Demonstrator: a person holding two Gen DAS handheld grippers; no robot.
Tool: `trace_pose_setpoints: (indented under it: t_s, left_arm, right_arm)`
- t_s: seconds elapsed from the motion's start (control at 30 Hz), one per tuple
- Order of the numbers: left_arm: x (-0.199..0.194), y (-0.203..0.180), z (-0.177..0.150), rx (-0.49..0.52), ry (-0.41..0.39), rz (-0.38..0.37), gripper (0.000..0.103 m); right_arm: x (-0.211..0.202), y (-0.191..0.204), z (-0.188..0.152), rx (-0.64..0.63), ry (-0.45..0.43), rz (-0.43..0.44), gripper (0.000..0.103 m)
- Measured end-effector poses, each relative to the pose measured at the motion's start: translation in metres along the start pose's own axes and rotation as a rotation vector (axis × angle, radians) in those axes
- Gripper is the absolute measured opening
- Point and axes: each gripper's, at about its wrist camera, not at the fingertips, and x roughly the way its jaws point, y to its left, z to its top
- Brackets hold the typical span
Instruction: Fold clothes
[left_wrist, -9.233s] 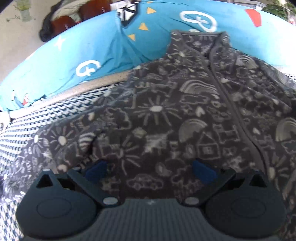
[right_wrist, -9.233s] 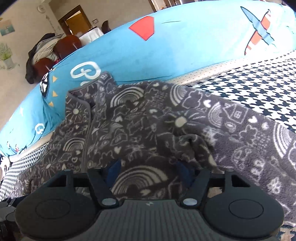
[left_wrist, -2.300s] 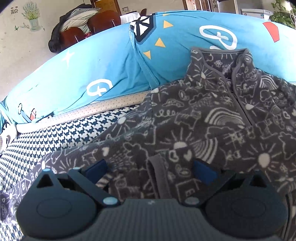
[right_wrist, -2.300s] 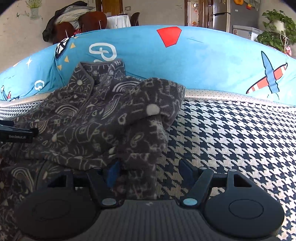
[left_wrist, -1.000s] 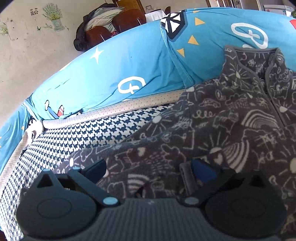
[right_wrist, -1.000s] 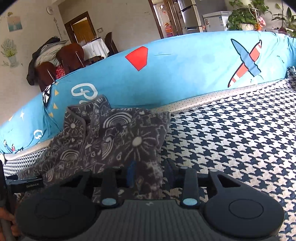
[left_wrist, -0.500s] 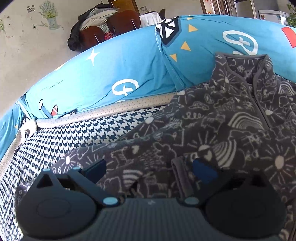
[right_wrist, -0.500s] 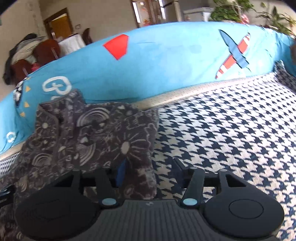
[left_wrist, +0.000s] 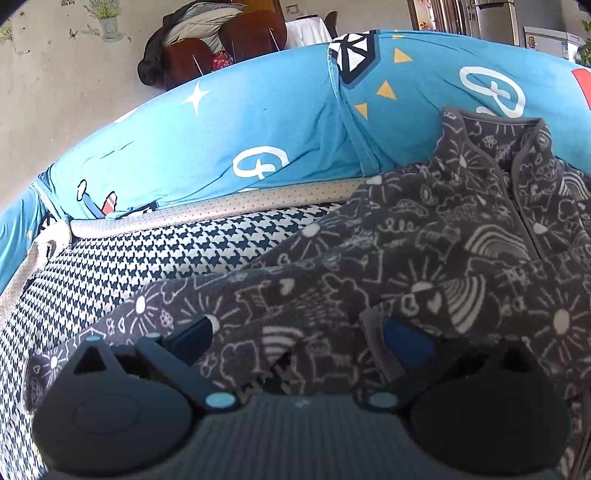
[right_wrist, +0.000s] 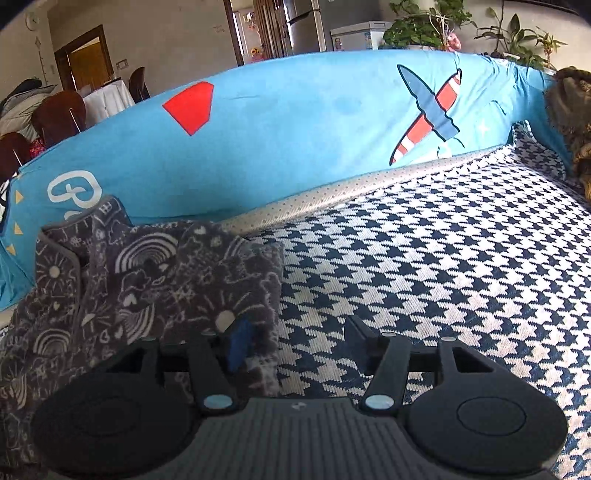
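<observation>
- Your left gripper (left_wrist: 297, 332) has its fingers spread wide and grips nothing; they straddle the sleeve of the dark grey fleece jacket printed with white doodles (left_wrist: 424, 258).
- Your right gripper (right_wrist: 299, 338) is also parted and empty, its left finger against the jacket's folded right edge, its other finger over bare cover.
- The jacket lies on the navy-and-white houndstooth sofa cover (right_wrist: 443, 258), collar propped against the blue cartoon-print back cushion (right_wrist: 314, 140), zip facing up.
- Judged from this, the sleeve stage is in hand: the right side looks tucked in, the left sleeve trails outward.
- The next move likely calls for closing your left fingers on that sleeve and carrying it across the chest.
- Only the left view shows the trailing sleeve and a grey cuff (left_wrist: 371, 332) lying on the chest.
- Only the right view shows the straight folded edge and the open cover beyond it.
</observation>
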Motion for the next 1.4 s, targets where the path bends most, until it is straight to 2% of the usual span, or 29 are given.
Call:
trace_pose_setpoints:
  t_s: [0.1,0.27,0.6,0.87,0.93,1.13,1.4]
  left_arm:
    - [-0.003,0.002,0.001,-0.007,-0.004,-0.002,0.103]
    - [-0.006,0.002,-0.001,-0.003,0.003,-0.019,0.103]
    - [0.006,-0.006,-0.012,0.019,0.052,-0.024,0.103]
    - [0.012,-0.008,-0.014,0.009,0.064,-0.024,0.103]
    - [0.012,-0.006,-0.013,-0.003,0.073,-0.03,0.103]
    - [0.004,0.004,-0.009,-0.029,0.089,-0.043,0.103]
    - [-0.009,0.033,-0.013,-0.069,0.091,0.009,0.103]
  right_arm:
    - [-0.011,0.008,0.003,-0.013,-0.027,0.082,0.056]
    - [-0.018,0.03,-0.003,-0.089,-0.011,0.229,0.056]
    - [0.002,0.048,-0.024,-0.196,0.072,0.24,0.056]
    - [0.009,0.058,-0.032,-0.294,0.044,0.185,0.057]
    - [0.009,0.06,-0.031,-0.297,0.044,0.177,0.059]
    - [-0.007,0.07,-0.028,-0.244,0.028,0.19,0.071]
    - [-0.033,0.083,-0.038,-0.197,0.048,0.265,0.072]
